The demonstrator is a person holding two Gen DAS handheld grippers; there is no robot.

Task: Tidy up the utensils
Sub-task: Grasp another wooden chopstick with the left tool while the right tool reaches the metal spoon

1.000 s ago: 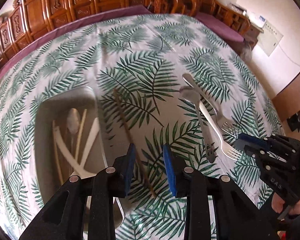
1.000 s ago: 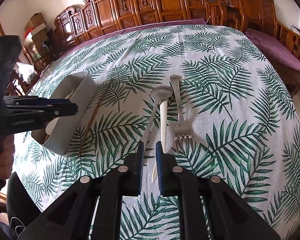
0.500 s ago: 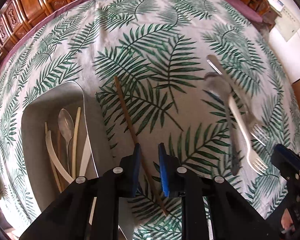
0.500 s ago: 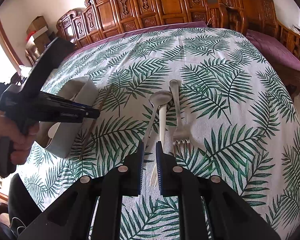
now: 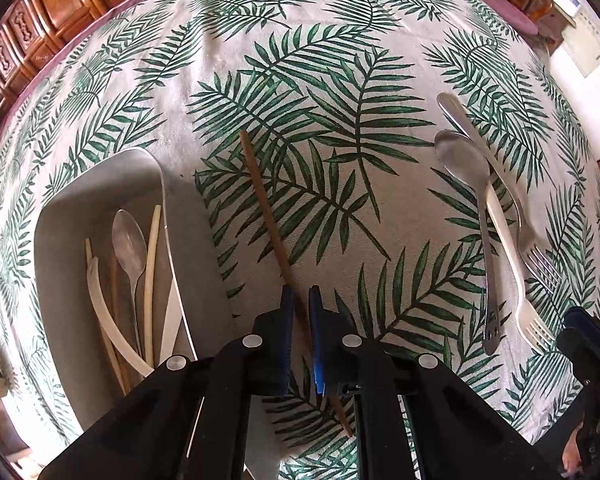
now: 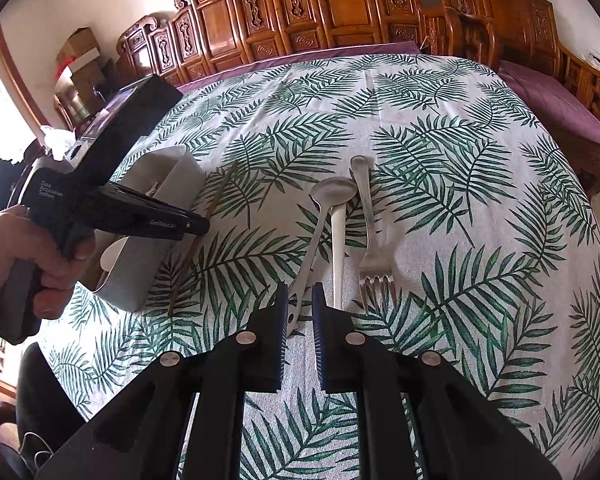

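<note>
A brown chopstick lies on the leaf-print cloth beside a grey utensil tray. My left gripper has its blue pads close around the chopstick's near part; I cannot tell whether they touch it. The tray holds a metal spoon, pale chopsticks and white plastic pieces. To the right lie a metal spoon, a white plastic fork and a metal fork. My right gripper is nearly shut and empty, over the spoon handle. The left gripper also shows in the right wrist view.
The table is covered with a palm-leaf cloth. Carved wooden chairs line its far side. A purple cushioned bench stands at the right. Boxes are stacked at the back left.
My left gripper has come down over the brown chopstick and its jaws have narrowed around it. The right gripper has shifted slightly left over the spoon handle.
</note>
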